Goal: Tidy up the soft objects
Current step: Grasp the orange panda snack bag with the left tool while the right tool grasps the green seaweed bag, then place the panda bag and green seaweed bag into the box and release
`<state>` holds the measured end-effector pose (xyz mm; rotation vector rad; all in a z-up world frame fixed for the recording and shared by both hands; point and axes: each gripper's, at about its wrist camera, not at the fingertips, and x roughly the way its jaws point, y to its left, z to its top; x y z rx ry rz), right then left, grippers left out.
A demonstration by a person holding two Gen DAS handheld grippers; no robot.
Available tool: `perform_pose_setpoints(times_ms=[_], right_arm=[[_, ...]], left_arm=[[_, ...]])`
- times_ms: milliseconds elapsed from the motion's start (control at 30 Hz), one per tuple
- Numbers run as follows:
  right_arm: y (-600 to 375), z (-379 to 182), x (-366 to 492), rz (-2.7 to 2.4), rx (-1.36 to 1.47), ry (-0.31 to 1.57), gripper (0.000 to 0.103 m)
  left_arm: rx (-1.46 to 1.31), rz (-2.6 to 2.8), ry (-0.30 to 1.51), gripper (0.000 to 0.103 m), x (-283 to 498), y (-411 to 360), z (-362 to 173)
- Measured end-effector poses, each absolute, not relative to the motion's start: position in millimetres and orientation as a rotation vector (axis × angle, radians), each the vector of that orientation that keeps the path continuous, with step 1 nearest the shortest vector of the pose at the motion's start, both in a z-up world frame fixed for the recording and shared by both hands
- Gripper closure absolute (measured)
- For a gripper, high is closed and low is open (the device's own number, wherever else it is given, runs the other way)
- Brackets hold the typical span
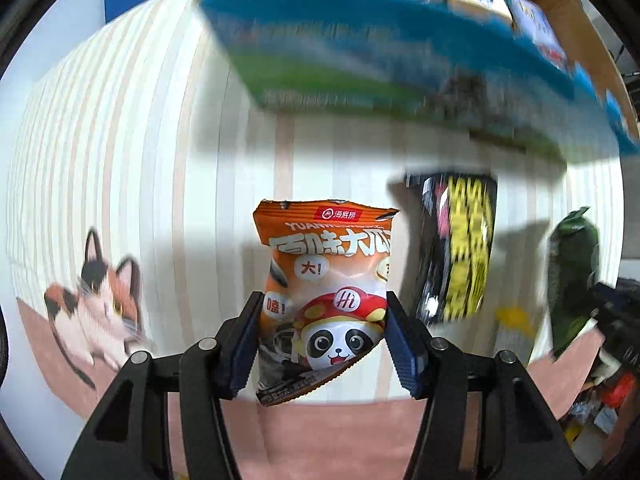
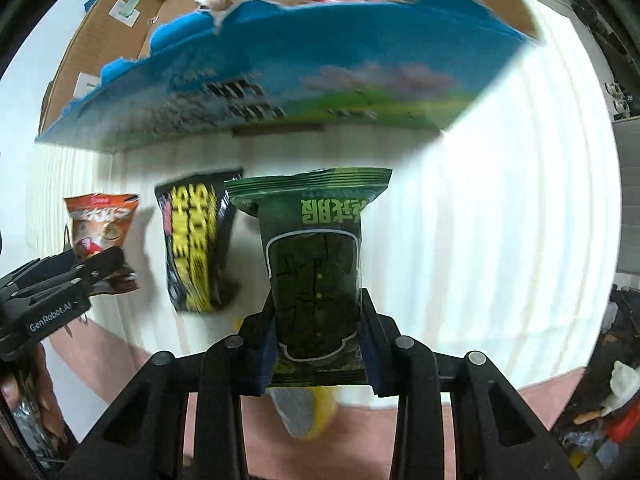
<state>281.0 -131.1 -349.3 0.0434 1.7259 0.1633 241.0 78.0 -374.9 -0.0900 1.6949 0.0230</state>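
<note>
Left wrist view: orange snack bag (image 1: pixel 326 300) sits between the pads of the left tool (image 1: pixel 322 344), clenched on its lower half, panda print facing the camera.
Surroundings: black-and-yellow packet (image 1: pixel 460 248) lies on the striped counter (image 1: pixel 160 160) just beside it, with the blue-fronted cardboard box (image 1: pixel 400 52) beyond.
Right wrist view: green seaweed packet (image 2: pixel 316 272) is gripped by the right tool (image 2: pixel 318 344), pads pressing both long edges, top seal pointing toward the box.
Box: open at the top and already crowded with other packs.
Next move, my call: lift both bags clear of the counter, carry them over the box rim and release low inside.
Tip: keep the squeeze light, since these pouches crumple and slide.
</note>
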Motion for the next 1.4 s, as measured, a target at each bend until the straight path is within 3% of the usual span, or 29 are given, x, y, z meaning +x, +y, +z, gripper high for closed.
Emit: perform_pose_setpoints(times_ms=[233,567,800,1133,1267,1400], right_arm=[[-156.2,-366.2,246.1,0.111,-0.056,1.795,0.066],[-155.9,-401.5,235.3,0.065,-0.087,1.842,0.063],[-144.4,-412.2,245.8,0.082,-0.075,1.854,0.066],[-111.7,-277.4,274.2,0.284,0.011,1.618,0.067],[-100.6,-225.5,313.3,0.336,0.062,1.536,0.067],[-95.0,-211.0,363.2,0.320,0.084,1.495,0.067]], left_arm=[[-0.118,0.068,1.793,0.047,208.1,85.3,-411.7],[-0.087,0.086,1.792,0.047,222.2,64.4,-440.0],[-0.120,0.078,1.757,0.049,208.9,82.8,-404.8],[-0.189,-0.108,1.553,0.049,233.2,54.9,-266.2],[-0.176,-0.158,1.509,0.049,289.0,54.5,-224.4],[-0.125,-0.136,1.498,0.049,361.1,60.0,-220.8]])
